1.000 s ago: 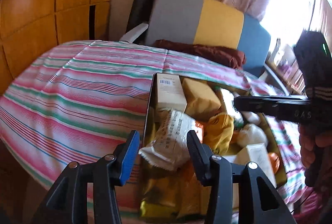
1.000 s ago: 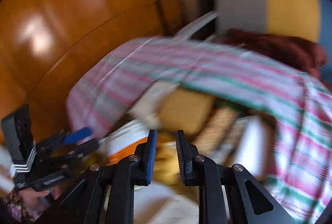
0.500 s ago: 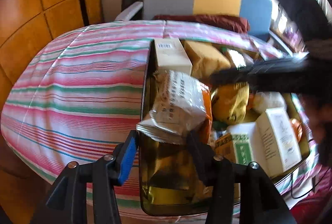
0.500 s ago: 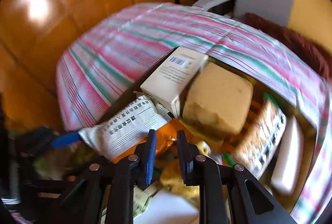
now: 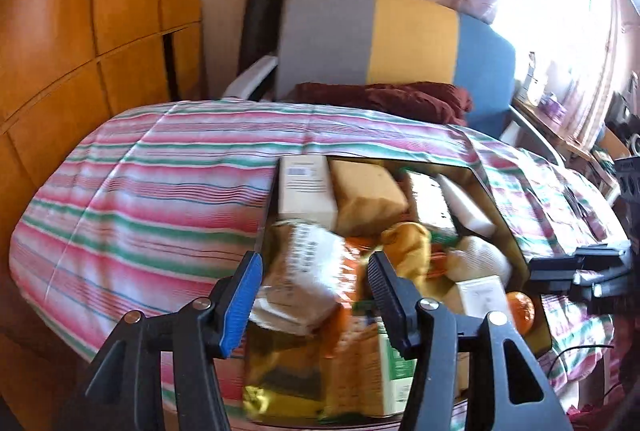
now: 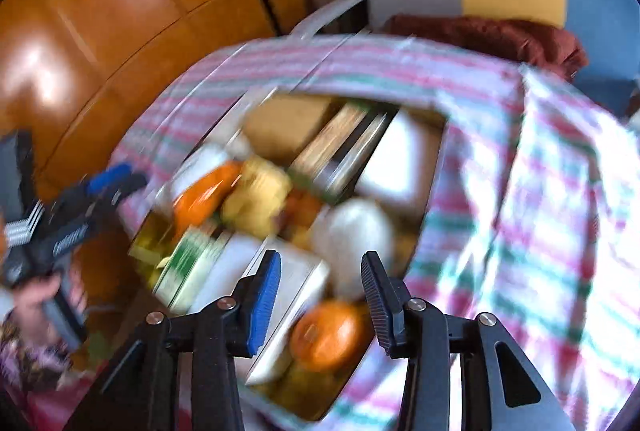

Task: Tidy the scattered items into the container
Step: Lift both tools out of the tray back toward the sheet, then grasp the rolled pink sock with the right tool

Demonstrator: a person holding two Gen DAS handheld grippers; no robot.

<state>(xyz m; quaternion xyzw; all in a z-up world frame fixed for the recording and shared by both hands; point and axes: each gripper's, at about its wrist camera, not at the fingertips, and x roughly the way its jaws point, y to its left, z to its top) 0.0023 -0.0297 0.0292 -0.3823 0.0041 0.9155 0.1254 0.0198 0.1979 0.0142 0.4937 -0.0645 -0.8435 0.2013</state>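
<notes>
A clear-walled container sits on the striped tablecloth, full of packets and boxes. A white printed snack packet lies on top at its near left. My left gripper is open above that packet, touching nothing. An orange sits in the near right corner. In the blurred right wrist view the same container shows, with the orange below my right gripper, which is open and empty. The right gripper also shows at the right edge of the left wrist view.
A grey, yellow and blue chair back with a dark red cloth stands behind the table. Wooden cabinet panels fill the left. A cluttered shelf is by the bright window at right.
The right gripper opened from nearly shut and pulled back toward the container's near right corner. The left gripper drew back and stayed open. The white packet lies in the container.
</notes>
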